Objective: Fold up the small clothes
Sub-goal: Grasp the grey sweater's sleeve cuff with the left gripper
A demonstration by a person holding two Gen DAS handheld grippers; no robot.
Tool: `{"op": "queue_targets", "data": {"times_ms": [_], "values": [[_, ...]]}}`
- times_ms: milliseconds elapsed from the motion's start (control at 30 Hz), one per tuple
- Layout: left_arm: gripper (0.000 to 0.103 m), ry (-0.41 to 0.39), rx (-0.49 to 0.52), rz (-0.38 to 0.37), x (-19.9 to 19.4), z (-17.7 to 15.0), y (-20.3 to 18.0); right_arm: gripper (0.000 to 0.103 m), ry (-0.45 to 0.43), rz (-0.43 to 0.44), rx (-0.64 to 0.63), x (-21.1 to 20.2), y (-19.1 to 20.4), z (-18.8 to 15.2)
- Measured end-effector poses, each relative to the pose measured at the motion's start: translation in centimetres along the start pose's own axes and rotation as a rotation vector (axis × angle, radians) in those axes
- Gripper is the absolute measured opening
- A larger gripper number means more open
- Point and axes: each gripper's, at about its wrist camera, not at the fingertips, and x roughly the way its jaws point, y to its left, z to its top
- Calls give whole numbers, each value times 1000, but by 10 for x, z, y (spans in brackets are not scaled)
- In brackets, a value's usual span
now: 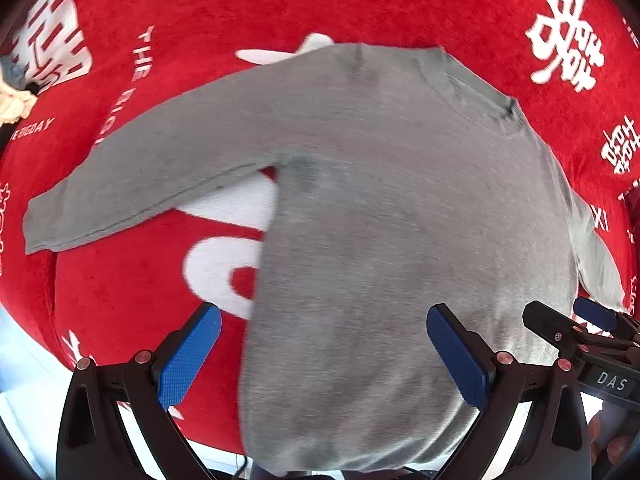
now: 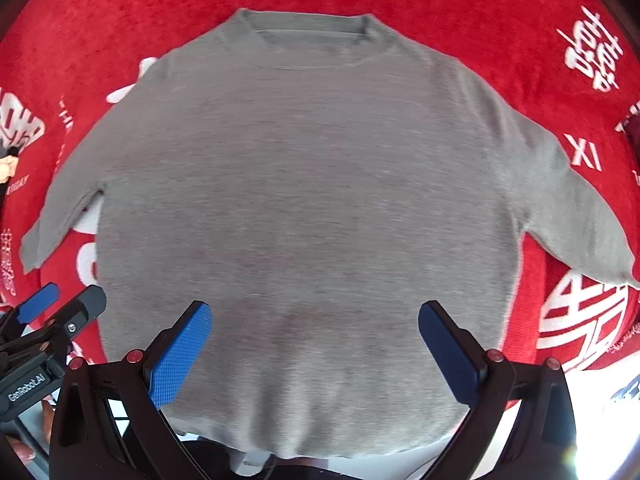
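A grey long-sleeved sweater (image 2: 304,200) lies flat on a red cloth, collar (image 2: 312,28) far from me, both sleeves spread out. In the left wrist view the sweater (image 1: 380,220) fills the middle, its left sleeve (image 1: 132,184) stretched to the left. My left gripper (image 1: 324,356) is open and empty above the sweater's lower left hem. My right gripper (image 2: 314,352) is open and empty above the middle of the hem. Each gripper shows at the edge of the other's view: the right gripper (image 1: 576,328), the left gripper (image 2: 60,304).
The red cloth (image 2: 480,8) with white lettering covers the table. A small pile of other clothes (image 1: 12,100) lies at the far left edge. The table's near edge runs just under the hem.
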Motion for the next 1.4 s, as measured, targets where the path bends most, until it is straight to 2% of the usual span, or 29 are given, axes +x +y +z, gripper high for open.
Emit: {"op": "queue_targets", "data": {"times_ms": [100, 233, 333, 433, 600, 667, 733, 833, 1000, 1100, 1133, 1200, 1233, 1300, 1400], "values": [[103, 5, -58, -51, 2, 2, 22, 103, 1, 43, -19, 2, 20, 4], [103, 6, -197, -159, 8, 5, 68, 103, 17, 138, -43, 7, 46, 8], [103, -33, -324, -212, 10, 5, 113, 103, 29, 208, -62, 13, 69, 10], [103, -83, -469, -249, 14, 2, 166, 103, 33, 224, -96, 20, 93, 9], [103, -182, -655, -333, 26, -8, 246, 103, 34, 283, -163, 35, 128, 6], [103, -211, -732, -417, 36, -14, 273, 103, 33, 300, -187, 40, 141, 4], [103, -250, -787, -514, 45, -19, 289, 103, 33, 314, -212, 44, 153, 1], [103, -312, -809, -565, 49, -17, 300, 103, 37, 331, -246, 49, 170, -1], [103, -370, -847, -597, 54, 2, 301, 103, 43, 337, -300, 52, 192, -3], [103, -389, -874, -560, 56, 15, 299, 103, 44, 338, -322, 52, 202, -3], [99, -391, -877, -528, 55, 18, 298, 103, 46, 338, -325, 52, 204, -2], [77, -378, -874, -435, 50, 21, 296, 103, 50, 338, -325, 53, 208, -2], [48, -365, -857, -393, 50, 23, 296, 103, 50, 338, -325, 53, 209, -2], [14, -340, -816, -397, 55, 27, 297, 103, 48, 333, -322, 53, 210, -2], [11, -348, -767, -373, 55, 28, 296, 103, 48, 329, -313, 52, 207, -1]]}}
